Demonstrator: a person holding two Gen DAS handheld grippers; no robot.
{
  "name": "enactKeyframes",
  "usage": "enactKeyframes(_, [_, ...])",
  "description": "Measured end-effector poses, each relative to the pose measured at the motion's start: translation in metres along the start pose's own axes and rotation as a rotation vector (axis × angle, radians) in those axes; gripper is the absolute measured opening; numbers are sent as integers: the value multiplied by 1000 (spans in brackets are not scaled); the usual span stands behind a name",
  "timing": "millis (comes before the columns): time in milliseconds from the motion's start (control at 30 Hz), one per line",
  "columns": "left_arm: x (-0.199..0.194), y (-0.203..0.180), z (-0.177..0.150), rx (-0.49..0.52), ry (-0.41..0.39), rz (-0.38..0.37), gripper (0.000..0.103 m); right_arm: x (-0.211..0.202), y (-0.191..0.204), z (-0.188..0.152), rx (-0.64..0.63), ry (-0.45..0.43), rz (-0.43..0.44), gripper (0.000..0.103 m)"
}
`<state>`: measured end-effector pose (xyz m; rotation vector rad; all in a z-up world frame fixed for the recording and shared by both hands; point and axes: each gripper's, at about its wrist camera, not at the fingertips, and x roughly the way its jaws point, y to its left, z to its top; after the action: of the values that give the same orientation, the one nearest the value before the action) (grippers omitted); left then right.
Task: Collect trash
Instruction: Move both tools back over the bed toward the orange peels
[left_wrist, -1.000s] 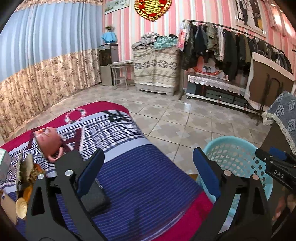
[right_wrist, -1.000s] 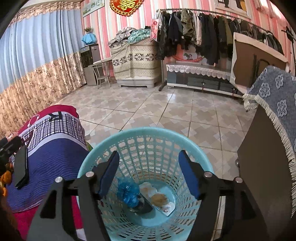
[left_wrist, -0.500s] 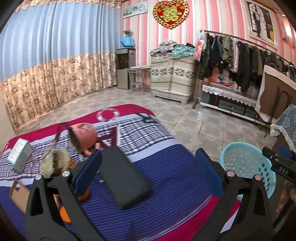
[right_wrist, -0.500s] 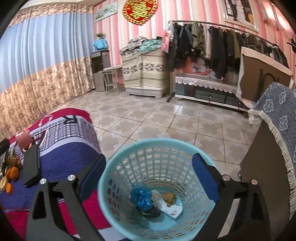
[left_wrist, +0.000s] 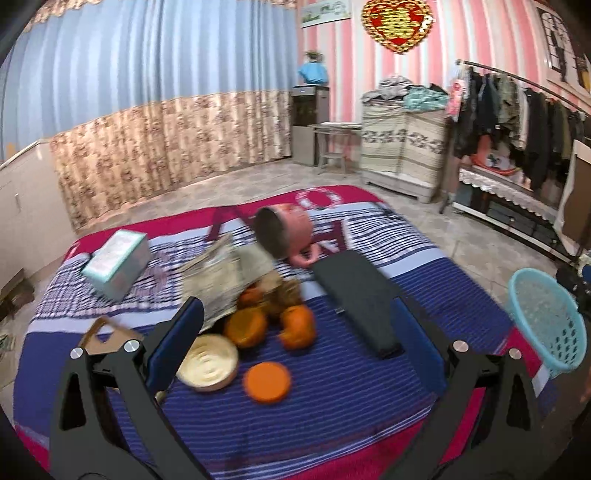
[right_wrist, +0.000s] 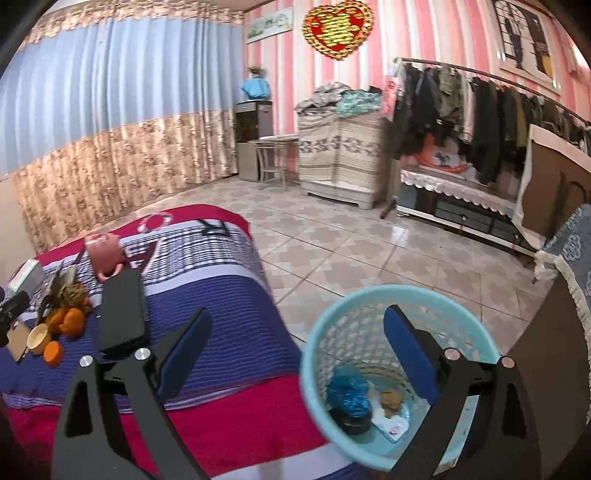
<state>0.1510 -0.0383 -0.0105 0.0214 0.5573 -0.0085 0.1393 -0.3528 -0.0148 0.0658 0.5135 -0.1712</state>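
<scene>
Trash on table: a heap of orange peel pieces (left_wrist: 271, 325), a crumpled paper wrapper (left_wrist: 225, 277), a cream round lid (left_wrist: 207, 362) and an orange round lid (left_wrist: 267, 381) lie together on the blue, red and white striped cloth (left_wrist: 332, 406) covering the table.
Basket: a light-blue perforated plastic basket (right_wrist: 325, 332) stands on the tiled floor (right_wrist: 351, 251) just beside the table's edge — inside it a crumpled blue wrapper (right_wrist: 349, 395), a brownish scrap (right_wrist: 391, 400) and a flat white packet (right_wrist: 388, 422).
Left claw: the left claw (left_wrist: 295, 341) is spread wide and empty, above the peel heap, blue pads either side of it.
Right claw: the right claw (right_wrist: 297, 354) stands wide with nothing between its pads, over the basket's near rim.
Nearby: a pink mug (left_wrist: 286, 234) on its side, touching a black flat case (left_wrist: 356, 299); a pale teal carton (left_wrist: 116, 264) lies apart to the left.
Room: blue and floral curtains (left_wrist: 147, 110), a rack of dark clothes (right_wrist: 461, 107) — pink striped walls behind.
</scene>
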Motion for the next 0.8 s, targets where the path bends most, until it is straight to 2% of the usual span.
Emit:
enactKeyframes(367, [-6, 60, -26, -37, 32, 100, 97, -10, 49, -6, -59, -1, 95, 92])
enactKeyframes(800, [-8, 114, -49, -92, 59, 154, 97, -5, 89, -17, -104, 36, 168, 92])
